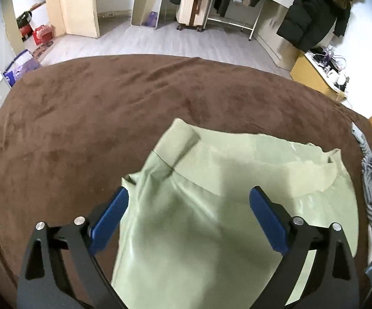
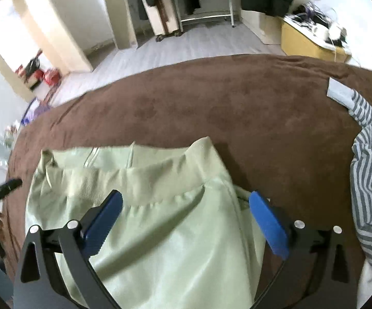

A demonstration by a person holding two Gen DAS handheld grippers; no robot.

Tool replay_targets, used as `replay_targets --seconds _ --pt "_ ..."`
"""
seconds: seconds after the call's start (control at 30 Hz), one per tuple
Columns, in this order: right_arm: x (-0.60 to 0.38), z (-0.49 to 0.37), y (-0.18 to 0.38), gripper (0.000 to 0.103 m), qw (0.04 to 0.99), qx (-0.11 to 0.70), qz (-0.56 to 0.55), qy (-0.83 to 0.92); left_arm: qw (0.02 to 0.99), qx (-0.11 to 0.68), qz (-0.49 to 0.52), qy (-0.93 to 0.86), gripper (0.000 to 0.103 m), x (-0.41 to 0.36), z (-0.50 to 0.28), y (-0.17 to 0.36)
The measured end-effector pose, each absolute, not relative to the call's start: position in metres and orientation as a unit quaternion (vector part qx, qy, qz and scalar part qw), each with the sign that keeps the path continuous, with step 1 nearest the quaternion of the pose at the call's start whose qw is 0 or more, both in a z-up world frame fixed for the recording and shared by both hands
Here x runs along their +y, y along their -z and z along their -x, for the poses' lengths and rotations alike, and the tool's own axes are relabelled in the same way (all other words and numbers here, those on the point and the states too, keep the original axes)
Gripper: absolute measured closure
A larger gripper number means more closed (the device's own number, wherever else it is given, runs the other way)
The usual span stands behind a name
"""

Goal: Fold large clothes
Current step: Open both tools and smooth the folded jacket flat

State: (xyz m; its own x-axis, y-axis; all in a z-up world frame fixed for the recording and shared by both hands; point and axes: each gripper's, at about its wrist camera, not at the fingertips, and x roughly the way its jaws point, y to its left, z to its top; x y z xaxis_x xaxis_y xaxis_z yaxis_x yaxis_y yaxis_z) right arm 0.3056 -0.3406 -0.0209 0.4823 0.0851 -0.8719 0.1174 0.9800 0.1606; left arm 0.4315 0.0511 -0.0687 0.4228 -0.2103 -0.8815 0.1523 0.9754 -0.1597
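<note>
I'm in a home bedroom: a brown bedspread (image 1: pixel 108 108) under me, a clothes rack (image 1: pixel 232 20) with coats (image 1: pixel 312 15) far off, suitcase (image 1: pixel 188 13) beside it.

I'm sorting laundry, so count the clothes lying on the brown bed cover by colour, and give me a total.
Light green: 1, the green garment under both open hand-held grippers.
Grey and white striped: 1, the striped garment at the right edge of the bed cover.
Total: 2
</note>
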Motion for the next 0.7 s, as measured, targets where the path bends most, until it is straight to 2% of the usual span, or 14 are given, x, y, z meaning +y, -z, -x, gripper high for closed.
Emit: replay_targets --seconds 0.13,0.4,0.7 --pt "-0.308 -0.307 0.044 0.006 0.844 0.534 -0.05 -0.006 0.836 0.535 0.012 0.121 0.009 0.035 -0.428 0.077" --pt "-0.263 -0.319 0.101 0.006 0.825 0.564 -0.029 -0.038 0.81 0.569 0.001 0.144 0.009 -0.002 -0.424 0.13" --pt "-0.291 -0.34 0.136 0.006 0.824 0.561 -0.061 0.053 0.824 0.555 -0.005 0.114 0.005 -0.018 -0.439 0.163"
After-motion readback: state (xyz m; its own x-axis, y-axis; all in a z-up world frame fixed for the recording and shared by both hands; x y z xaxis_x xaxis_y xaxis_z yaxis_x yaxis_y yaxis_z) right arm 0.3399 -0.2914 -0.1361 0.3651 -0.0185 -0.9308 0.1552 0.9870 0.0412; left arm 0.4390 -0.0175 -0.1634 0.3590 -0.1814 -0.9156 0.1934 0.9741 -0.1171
